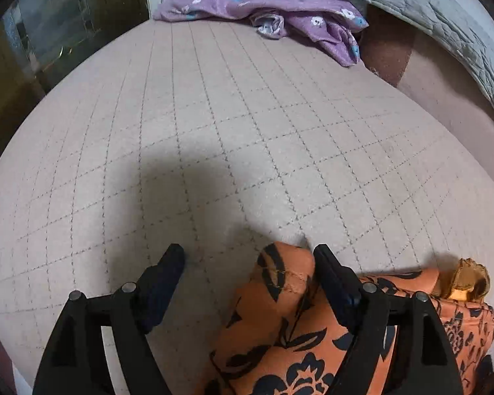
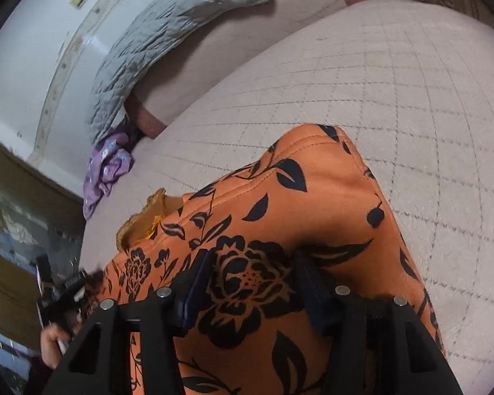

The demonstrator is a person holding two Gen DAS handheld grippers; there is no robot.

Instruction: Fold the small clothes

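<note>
An orange garment with a black flower print (image 2: pixel 280 197) lies on the quilted beige bed (image 1: pixel 214 115). Its mustard frilled trim (image 2: pixel 148 214) sticks out at one end. My right gripper (image 2: pixel 252 276) has the cloth filling the gap between both pads and is shut on it. In the left wrist view a folded edge of the garment (image 1: pixel 283 276) rests against the inner side of the right finger. My left gripper (image 1: pixel 247 256) stands wide open, its other finger over bare bed. The left gripper (image 2: pixel 66 286) and the hand (image 2: pixel 52 339) holding it also show in the right wrist view.
A crumpled purple flowered garment (image 1: pixel 263 3) lies at the far end of the bed. A grey quilted blanket (image 1: pixel 428 16) is draped along the raised side. A dark glass-fronted cabinet (image 1: pixel 49 33) stands beyond the bed's left edge.
</note>
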